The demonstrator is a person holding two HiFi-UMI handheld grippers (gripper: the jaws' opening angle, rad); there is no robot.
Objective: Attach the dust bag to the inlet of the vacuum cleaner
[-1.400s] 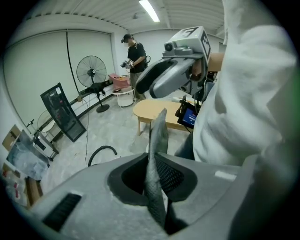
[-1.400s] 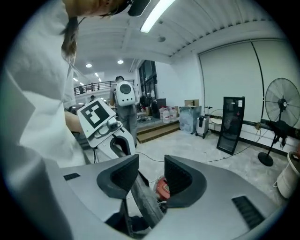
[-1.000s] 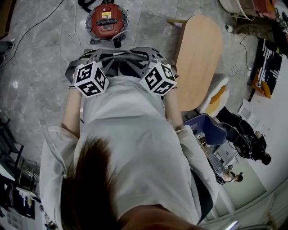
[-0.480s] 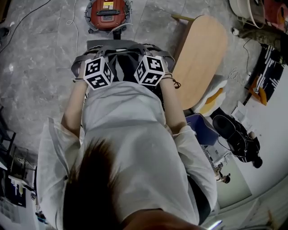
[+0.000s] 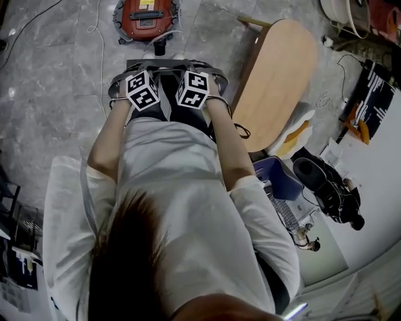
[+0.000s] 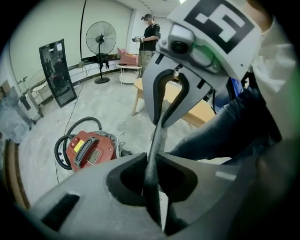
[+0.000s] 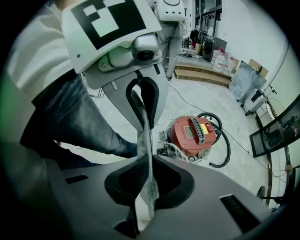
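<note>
Left gripper: jaws narrow, pinching the thin, felt-like grey edge of the dust bag. Right gripper: jaws have just been closing, now clamped on the same flat, fibrous sheet. The dust bag spans both grippers, apart from the round red vacuum cleaner on the mottled grey floor.

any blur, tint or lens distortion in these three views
Head view: strong fisheye bend, the vacuum cleaner small but fairly sharp at the top edge. Left gripper view: black round vignette, the dust bag close up and soft. Right gripper view: same vignette, a green tint at the left edge, the vacuum cleaner crisp.
</note>
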